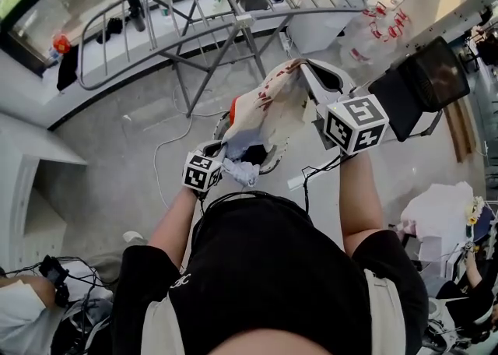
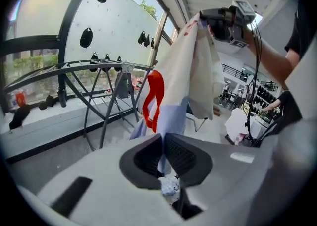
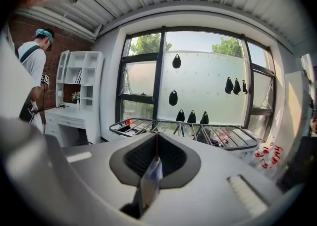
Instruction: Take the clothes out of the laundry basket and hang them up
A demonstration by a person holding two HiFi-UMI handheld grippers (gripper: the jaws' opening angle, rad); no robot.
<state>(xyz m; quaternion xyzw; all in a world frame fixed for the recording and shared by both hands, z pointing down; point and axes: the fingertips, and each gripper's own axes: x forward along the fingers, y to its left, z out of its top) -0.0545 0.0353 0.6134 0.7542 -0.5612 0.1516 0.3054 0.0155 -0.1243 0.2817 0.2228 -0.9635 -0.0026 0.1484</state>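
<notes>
Sunlit room, facing the drying rack (image 1: 233,3). Holding a white garment (image 1: 268,108) up and spread: left tool (image 2: 162,151) clamped on its low blue edge, right tool (image 3: 155,154) pinched tight on the raised top. Next, probably: reach forward, drape over it.

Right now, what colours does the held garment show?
The garment is cream with a red mark and a pale blue part; it shows clearest in the left gripper view.

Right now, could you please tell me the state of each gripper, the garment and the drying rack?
left gripper: shut on the garment's lower edge.
right gripper: shut on the garment's upper edge, raised.
garment: stretched between both grippers, not yet hung.
drying rack: unfolded, standing.
</notes>
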